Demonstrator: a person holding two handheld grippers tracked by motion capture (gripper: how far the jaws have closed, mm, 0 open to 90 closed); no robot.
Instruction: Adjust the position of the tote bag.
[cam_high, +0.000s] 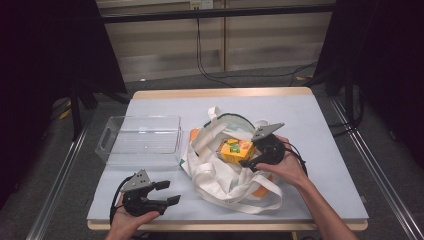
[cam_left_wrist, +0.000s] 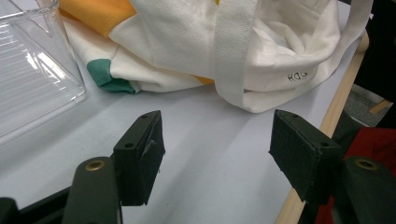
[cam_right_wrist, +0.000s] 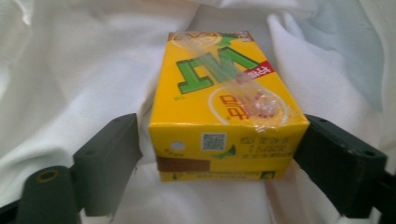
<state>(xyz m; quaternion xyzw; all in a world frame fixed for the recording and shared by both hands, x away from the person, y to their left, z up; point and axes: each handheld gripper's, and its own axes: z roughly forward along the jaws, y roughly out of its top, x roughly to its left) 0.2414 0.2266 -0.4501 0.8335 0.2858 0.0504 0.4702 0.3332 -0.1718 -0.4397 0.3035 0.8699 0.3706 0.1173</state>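
While the yellow drink carton (cam_right_wrist: 224, 109) lies flat on the white tote bag (cam_high: 225, 170) near the table's (cam_high: 320, 135) middle, the right gripper (cam_high: 256, 152) straddles its near end; its jaws stand a little wider than the carton, with a sliver of cloth showing between the left pad and the carton's side, while at the right pad contact is hard to judge. The left gripper (cam_high: 162, 192) hovers at about seven o'clock from the bag, near the table's front edge, jaws wide with nothing between them. Bare tabletop lies ahead of it, up to the bag's folds. A clear plastic bin (cam_high: 142, 137) sits at nine o'clock from the bag, just beside it. Open surface runs along the table's far and right sides. The carton's underside and much of the bag's printed colour are hidden in folds.
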